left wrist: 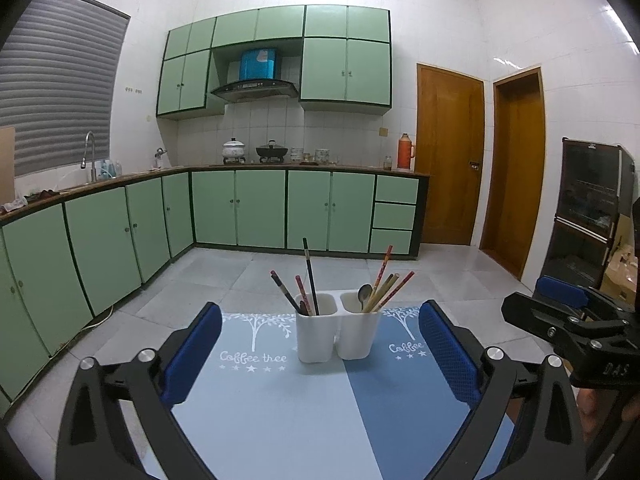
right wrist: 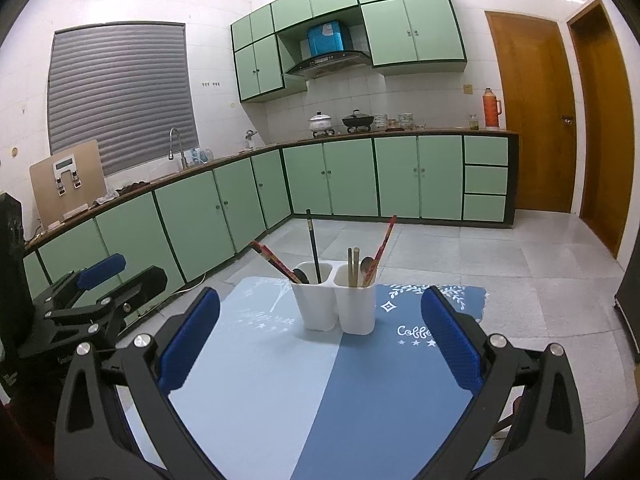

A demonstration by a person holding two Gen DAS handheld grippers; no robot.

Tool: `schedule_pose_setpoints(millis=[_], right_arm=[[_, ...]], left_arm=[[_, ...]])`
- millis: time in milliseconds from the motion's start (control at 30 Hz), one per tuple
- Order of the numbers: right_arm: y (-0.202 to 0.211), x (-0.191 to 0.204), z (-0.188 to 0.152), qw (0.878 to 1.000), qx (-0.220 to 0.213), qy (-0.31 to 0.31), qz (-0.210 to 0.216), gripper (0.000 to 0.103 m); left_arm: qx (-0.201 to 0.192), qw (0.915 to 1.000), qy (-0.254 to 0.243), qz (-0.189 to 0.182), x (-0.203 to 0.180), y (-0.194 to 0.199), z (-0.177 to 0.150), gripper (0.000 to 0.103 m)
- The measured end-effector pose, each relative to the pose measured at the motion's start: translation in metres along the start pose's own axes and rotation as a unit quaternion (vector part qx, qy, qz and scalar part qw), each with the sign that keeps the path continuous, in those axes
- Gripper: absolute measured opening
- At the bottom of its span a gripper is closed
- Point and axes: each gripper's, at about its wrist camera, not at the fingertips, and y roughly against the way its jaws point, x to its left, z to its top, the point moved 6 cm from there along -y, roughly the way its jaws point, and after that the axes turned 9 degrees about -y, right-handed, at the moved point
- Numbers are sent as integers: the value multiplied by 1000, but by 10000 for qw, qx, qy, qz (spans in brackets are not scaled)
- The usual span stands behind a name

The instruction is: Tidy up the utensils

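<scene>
Two joined white utensil cups stand on a blue two-tone table mat (left wrist: 280, 408). The left cup (left wrist: 316, 332) holds several chopsticks, one black (left wrist: 310, 280), and a dark spoon. The right cup (left wrist: 360, 332) holds a metal spoon (left wrist: 364, 294) and several wooden and red chopsticks (left wrist: 386, 288). My left gripper (left wrist: 320, 354) is open and empty, its blue pads on either side of the cups, nearer the camera. My right gripper (right wrist: 320, 332) is open and empty, likewise short of the cups (right wrist: 334, 304). Each gripper shows at the edge of the other's view.
The mat (right wrist: 320, 400) covers a small table; its far edge lies just behind the cups. Beyond are tiled floor, green kitchen cabinets (left wrist: 260, 212), a counter with pots and a red thermos (left wrist: 405, 152), wooden doors (left wrist: 448, 156) and a dark cabinet (left wrist: 588, 216) at right.
</scene>
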Motion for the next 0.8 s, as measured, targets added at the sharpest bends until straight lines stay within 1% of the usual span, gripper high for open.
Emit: schedule_pose_setpoints(millis=[400,800], right_arm=[[1,2,1,10000,3,50,-7,98],[-1,4,2,10000,14,64,-7,98]], left_arm=[[-66,10000,15,40,-1,2,2,97],[-37,10000,20,79,0,4,-1,97]])
